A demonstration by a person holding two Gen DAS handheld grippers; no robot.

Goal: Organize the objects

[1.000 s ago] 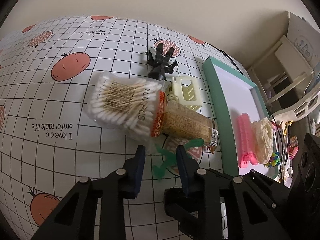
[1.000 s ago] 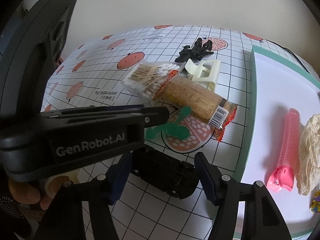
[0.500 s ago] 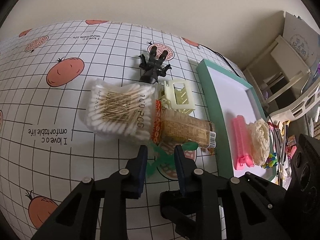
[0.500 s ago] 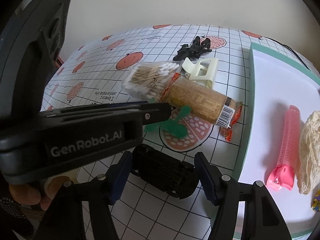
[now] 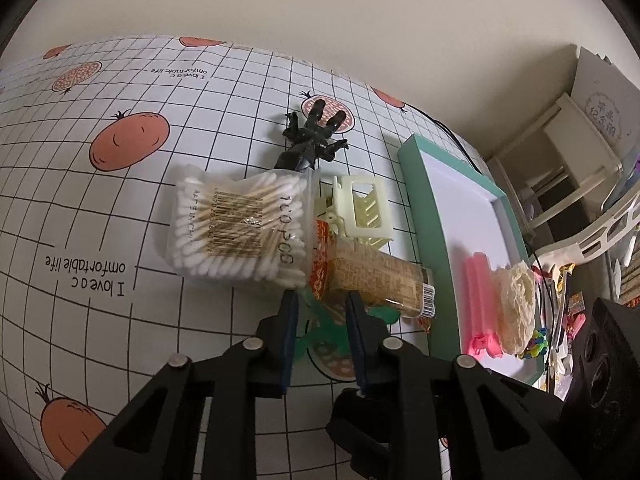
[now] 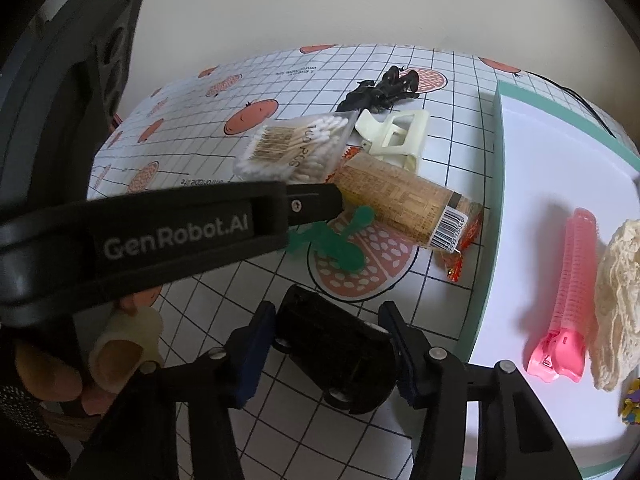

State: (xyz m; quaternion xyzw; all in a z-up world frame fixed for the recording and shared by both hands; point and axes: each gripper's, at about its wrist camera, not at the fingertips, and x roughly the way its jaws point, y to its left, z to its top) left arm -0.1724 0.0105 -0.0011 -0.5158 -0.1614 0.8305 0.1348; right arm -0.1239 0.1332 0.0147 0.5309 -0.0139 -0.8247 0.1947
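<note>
Beside the teal-rimmed white tray (image 6: 494, 184), the left gripper (image 5: 320, 300) has narrowed and is closing around the flat green plastic figure (image 6: 340, 246). The right gripper (image 6: 332, 316) is closing on the small black toy car (image 6: 336, 354), nearer the tray's front corner; pickups look imminent.
</note>
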